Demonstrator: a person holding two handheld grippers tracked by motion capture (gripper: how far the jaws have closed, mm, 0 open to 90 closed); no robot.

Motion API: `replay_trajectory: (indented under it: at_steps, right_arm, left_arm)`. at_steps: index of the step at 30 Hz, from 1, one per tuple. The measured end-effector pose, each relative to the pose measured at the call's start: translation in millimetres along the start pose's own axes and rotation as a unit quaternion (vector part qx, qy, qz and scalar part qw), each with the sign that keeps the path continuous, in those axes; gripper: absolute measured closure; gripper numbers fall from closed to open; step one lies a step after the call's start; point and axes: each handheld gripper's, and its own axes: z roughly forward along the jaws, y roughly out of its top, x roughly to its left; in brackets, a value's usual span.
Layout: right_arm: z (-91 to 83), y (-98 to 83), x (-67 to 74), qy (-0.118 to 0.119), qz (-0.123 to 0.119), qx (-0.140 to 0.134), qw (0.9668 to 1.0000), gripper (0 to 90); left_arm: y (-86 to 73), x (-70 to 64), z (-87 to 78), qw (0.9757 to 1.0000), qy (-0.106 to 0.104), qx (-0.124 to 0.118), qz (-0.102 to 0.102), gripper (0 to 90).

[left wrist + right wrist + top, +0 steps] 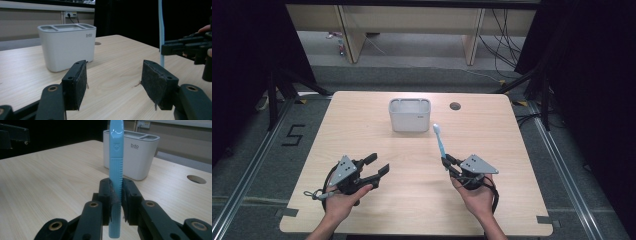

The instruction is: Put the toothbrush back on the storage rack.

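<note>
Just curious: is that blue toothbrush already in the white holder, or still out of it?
Out. The toothbrush stands upright, clamped in the right gripper, short of the holder.

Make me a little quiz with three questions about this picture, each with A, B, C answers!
1. Where is the white holder?
A. at the table's far middle
B. on the floor
C. in the left gripper

2. What colour is the toothbrush?
A. red
B. light blue
C. green

3. What are the right gripper's jaws doing?
A. standing wide open
B. squeezing the toothbrush handle
C. holding a cup

Answers:
1 A, it stands on the table beyond both grippers.
2 B, its handle and neck are pale blue.
3 B, the pads press on the handle, while the left gripper is open with nothing between its jaws.
</note>
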Motion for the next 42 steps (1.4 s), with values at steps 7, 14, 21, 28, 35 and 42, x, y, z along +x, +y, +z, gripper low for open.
replay_trajectory:
  at_steps: [7, 14, 21, 28, 35, 42]
  right_arm:
    - [6.7, 1.6, 9.1, 0.011, 0.009, -0.012, 0.9998, 79.0]
    - [9.7, 5.0, 14.0, 0.006, 0.010, -0.018, 0.9998, 79.0]
    - [11.7, 5.2, 15.8, 0.009, 0.015, -0.017, 0.9997, 79.0]
    - [12.2, 5.5, 17.0, 0.004, 0.017, -0.020, 0.9996, 79.0]
    - [15.3, 9.3, 19.2, 0.010, 0.019, -0.028, 0.9994, 78.9]
    - [15.1, 11.6, 19.3, 0.005, 0.008, -0.032, 0.9994, 79.0]
  left_arm:
    - [16.0, -11.3, 19.7, 0.9994, -0.034, -0.002, -0.003, 40.4]
    - [30.7, -19.5, 42.7, 0.9985, -0.055, -0.004, 0.004, 41.7]
    - [35.1, -23.2, 61.1, 0.9973, -0.074, 0.007, -0.003, 45.4]
    - [39.4, -28.4, 74.0, 0.9955, -0.091, 0.007, -0.023, 49.9]
    - [47.0, -39.0, 88.9, 0.9939, -0.108, 0.002, -0.025, 55.7]
    - [47.9, -43.8, 98.5, 0.9933, -0.113, 0.003, -0.024, 60.6]
